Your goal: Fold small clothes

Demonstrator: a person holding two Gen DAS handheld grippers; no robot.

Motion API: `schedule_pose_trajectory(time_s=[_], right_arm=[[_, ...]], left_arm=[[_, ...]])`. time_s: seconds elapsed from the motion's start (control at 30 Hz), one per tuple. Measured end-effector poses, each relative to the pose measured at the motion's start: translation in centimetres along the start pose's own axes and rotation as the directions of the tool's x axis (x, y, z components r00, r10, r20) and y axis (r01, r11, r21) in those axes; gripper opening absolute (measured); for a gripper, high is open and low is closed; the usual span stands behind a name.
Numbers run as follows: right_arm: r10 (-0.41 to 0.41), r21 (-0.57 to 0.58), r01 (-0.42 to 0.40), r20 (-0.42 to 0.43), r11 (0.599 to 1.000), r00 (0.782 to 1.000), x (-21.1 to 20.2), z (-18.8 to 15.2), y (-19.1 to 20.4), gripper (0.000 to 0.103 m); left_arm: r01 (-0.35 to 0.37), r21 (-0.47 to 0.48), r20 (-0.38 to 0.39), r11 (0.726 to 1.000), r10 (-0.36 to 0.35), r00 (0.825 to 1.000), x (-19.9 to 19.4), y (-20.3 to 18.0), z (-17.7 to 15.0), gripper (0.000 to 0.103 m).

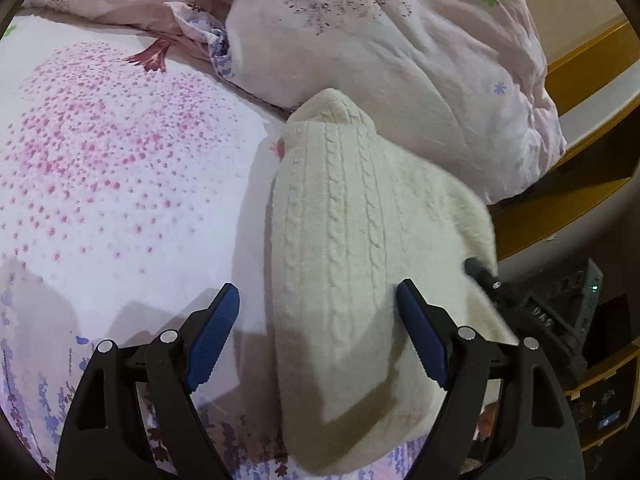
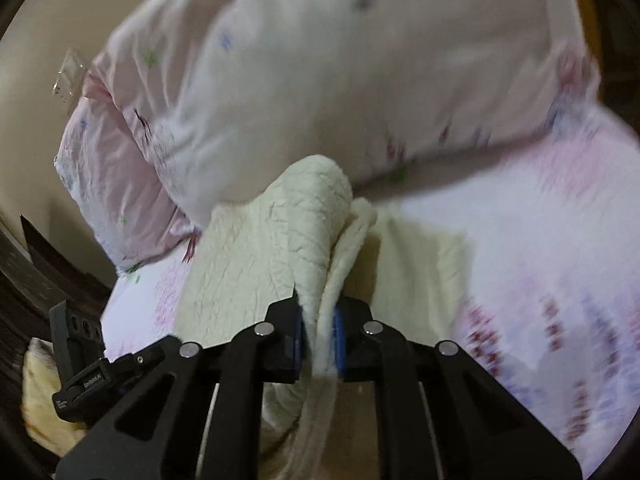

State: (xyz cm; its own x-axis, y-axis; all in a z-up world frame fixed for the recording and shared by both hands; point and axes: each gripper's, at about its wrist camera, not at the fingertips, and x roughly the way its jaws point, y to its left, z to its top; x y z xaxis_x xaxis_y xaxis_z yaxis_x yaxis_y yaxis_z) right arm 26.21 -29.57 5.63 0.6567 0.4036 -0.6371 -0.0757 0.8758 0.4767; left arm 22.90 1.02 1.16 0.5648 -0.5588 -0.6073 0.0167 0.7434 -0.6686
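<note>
A cream cable-knit sweater (image 1: 352, 248) lies on the floral bedsheet (image 1: 100, 168). My left gripper (image 1: 318, 300) is open just above it, its blue pads (image 1: 214, 336) straddling the sweater's near left part. My right gripper (image 2: 319, 340) is shut on a bunched edge of the sweater (image 2: 296, 232) and holds that fold lifted off the bed. The right gripper also shows in the left wrist view (image 1: 516, 304) at the sweater's right edge. The right wrist view is blurred.
A crumpled pink floral duvet (image 1: 400, 60) lies just beyond the sweater, and shows in the right wrist view (image 2: 320, 72). A wooden bed frame (image 1: 580, 80) runs along the right. A yellow cloth (image 2: 40, 396) lies off the bed at lower left.
</note>
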Motion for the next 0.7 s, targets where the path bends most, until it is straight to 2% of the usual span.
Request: schedule_pose_trajectory(time_s=[0.07, 0.17, 0.23, 0.3, 0.4, 0.47, 0.5, 0.57, 0.63, 0.7], right_arm=[[-0.064, -0.01, 0.064, 0.02, 0.998, 0.998, -0.8, 0.4, -0.5, 0.011], [-0.141, 0.031, 0.141, -0.018, 0.989, 0.99, -0.2, 0.4, -2.5, 0.011], [-0.132, 0.026, 0.133, -0.039, 0.991, 0.991, 0.2, 0.0, -2.9, 0.011], [-0.123, -0.009, 0.123, -0.02, 0.992, 0.992, -0.2, -0.1, -2.6, 0.011], [-0.08, -0.001, 0.08, 0.011, 0.997, 0.997, -0.6, 0.3, -2.7, 0.011], [-0.113, 0.005, 0.113, -0.005, 0.994, 0.994, -0.1, 0.5, -3.6, 0.011], [-0.145, 0.013, 0.146, -0.051, 0.989, 0.988, 1.0, 0.5, -4.4, 0.012], [-0.131, 0.08, 0.142, -0.131, 0.987, 0.983, 2.5, 0.1, -6.0, 0.02], [-0.11, 0.142, 0.126, -0.113, 0.982, 0.987, 1.5, 0.0, -6.9, 0.044], [-0.07, 0.205, 0.086, -0.084, 0.975, 0.994, -0.2, 0.0, -7.7, 0.059]], left_arm=[[-0.001, 0.015, -0.004, 1.0, 0.001, 1.0, 0.2, -0.2, -0.1, 0.081], [-0.014, 0.036, -0.023, 0.999, 0.015, 1.0, 1.0, -0.7, -0.2, 0.081], [-0.015, 0.045, -0.029, 0.999, 0.016, 0.999, 1.4, -0.8, -0.4, 0.081], [-0.028, 0.074, -0.021, 0.997, 0.029, 0.999, 1.4, -1.1, -0.6, 0.081], [-0.027, 0.081, -0.025, 0.996, 0.029, 0.999, 1.5, -0.9, -0.7, 0.081], [-0.03, 0.09, -0.025, 0.996, 0.032, 0.999, 1.7, -0.9, -0.6, 0.081], [-0.029, 0.091, -0.027, 0.995, 0.032, 0.999, 1.8, -1.0, -0.6, 0.081], [-0.022, 0.091, -0.035, 0.996, 0.025, 0.999, 1.8, -1.1, -0.6, 0.081], [-0.011, 0.085, -0.04, 0.996, 0.014, 0.999, 1.6, -0.9, -0.7, 0.081], [0.002, 0.07, -0.048, 0.998, 0.002, 0.999, 1.3, -0.6, -0.8, 0.081]])
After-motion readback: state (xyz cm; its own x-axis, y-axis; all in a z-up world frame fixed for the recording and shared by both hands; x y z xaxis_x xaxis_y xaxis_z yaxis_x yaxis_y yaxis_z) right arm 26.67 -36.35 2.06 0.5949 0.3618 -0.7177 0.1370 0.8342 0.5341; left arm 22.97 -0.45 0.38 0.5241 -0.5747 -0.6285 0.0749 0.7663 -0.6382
